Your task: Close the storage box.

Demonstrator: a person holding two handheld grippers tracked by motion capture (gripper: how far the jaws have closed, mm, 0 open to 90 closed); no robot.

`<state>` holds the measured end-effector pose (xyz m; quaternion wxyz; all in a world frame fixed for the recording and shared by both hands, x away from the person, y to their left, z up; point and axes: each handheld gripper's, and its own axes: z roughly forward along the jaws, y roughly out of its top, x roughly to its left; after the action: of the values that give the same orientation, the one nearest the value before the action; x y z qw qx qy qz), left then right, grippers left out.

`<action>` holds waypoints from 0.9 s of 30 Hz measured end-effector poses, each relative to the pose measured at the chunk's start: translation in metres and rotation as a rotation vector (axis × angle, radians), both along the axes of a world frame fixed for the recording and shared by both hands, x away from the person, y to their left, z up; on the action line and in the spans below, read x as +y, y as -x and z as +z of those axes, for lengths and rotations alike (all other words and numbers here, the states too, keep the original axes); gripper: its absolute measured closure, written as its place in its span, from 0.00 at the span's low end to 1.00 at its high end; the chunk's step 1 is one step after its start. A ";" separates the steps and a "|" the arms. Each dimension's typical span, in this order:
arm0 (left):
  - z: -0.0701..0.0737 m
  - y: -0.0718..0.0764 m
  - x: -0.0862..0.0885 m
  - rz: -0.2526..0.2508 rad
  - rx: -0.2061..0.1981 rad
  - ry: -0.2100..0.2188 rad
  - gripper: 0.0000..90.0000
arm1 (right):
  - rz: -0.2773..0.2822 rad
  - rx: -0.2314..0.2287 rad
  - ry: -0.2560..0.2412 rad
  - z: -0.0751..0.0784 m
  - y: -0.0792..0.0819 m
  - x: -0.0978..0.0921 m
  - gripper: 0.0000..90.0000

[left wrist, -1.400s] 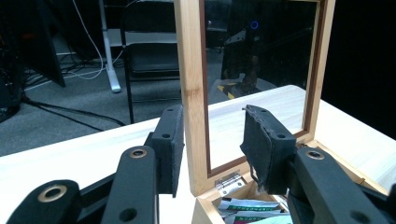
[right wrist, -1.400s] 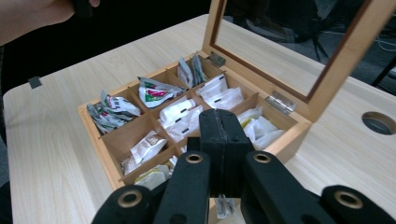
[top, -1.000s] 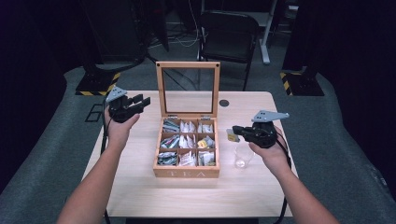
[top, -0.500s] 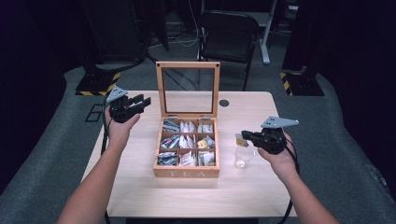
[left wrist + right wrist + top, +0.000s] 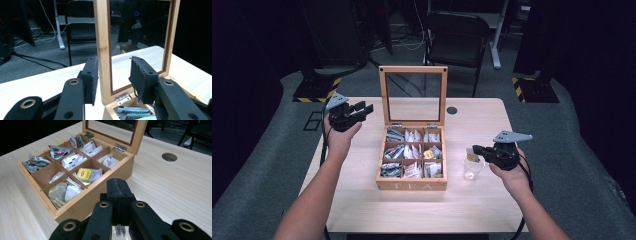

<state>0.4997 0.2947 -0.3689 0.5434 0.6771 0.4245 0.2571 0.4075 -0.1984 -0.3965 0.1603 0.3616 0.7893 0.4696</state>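
The right tool (image 5: 477, 150), clamped on a light, limp tea bag (image 5: 471, 155) by its tag, holds it over the fragile glass cup (image 5: 472, 169) beside the tea box (image 5: 412, 184), while the left tool (image 5: 113, 75) straddles the lid frame (image 5: 103, 50), jaws apart.

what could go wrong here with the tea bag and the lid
The right gripper holds a tea bag over a small glass. The glass is light and close to the fingers, so a low drop might tip it, or the bag might land beside it. The left gripper straddles the lid frame of the tea box; a fast close could slam it.
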 end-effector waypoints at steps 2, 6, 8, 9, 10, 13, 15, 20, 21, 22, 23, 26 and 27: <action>0.000 0.000 0.000 -0.001 0.001 -0.001 0.65 | -0.004 0.006 0.000 -0.005 0.000 -0.001 1.00; -0.001 0.000 0.001 0.001 0.003 -0.003 0.65 | -0.011 0.012 0.010 -0.011 0.000 -0.002 1.00; -0.001 0.000 0.001 0.003 0.004 -0.001 0.65 | -0.016 0.017 0.015 -0.014 0.000 -0.002 1.00; -0.001 0.000 0.001 0.003 0.004 -0.001 0.65 | -0.016 0.017 0.015 -0.014 0.000 -0.002 1.00; -0.001 0.000 0.001 0.003 0.005 0.000 0.65 | -0.016 0.023 0.017 -0.017 0.001 -0.002 1.00; -0.002 0.000 0.001 0.002 0.004 0.002 0.65 | -0.018 0.030 0.024 -0.022 0.001 -0.003 1.00; -0.003 0.000 0.001 0.002 0.004 0.000 0.65 | -0.022 0.034 0.022 -0.024 0.001 -0.003 1.00; -0.003 0.000 0.001 0.005 0.004 -0.001 0.65 | -0.026 0.042 0.022 -0.029 0.001 -0.004 1.00; -0.003 0.000 0.001 0.005 0.004 -0.001 0.65 | -0.026 0.043 0.023 -0.030 0.001 -0.004 1.00; -0.003 0.000 0.001 0.005 0.003 0.000 0.65 | -0.031 0.047 0.020 -0.031 0.001 -0.003 1.00; -0.003 0.000 0.001 0.005 0.003 0.000 0.65 | -0.028 0.046 0.023 -0.031 0.001 -0.004 1.00; -0.003 0.000 0.001 0.004 0.003 -0.001 0.65 | -0.028 0.050 0.021 -0.034 0.001 -0.004 1.00; -0.003 0.000 0.001 0.003 0.003 0.000 0.65 | -0.031 0.055 0.018 -0.035 0.001 -0.004 1.00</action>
<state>0.4996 0.2957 -0.3716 0.5421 0.6769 0.4265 0.2570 0.4065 -0.2021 -0.4312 0.1492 0.3851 0.7919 0.4497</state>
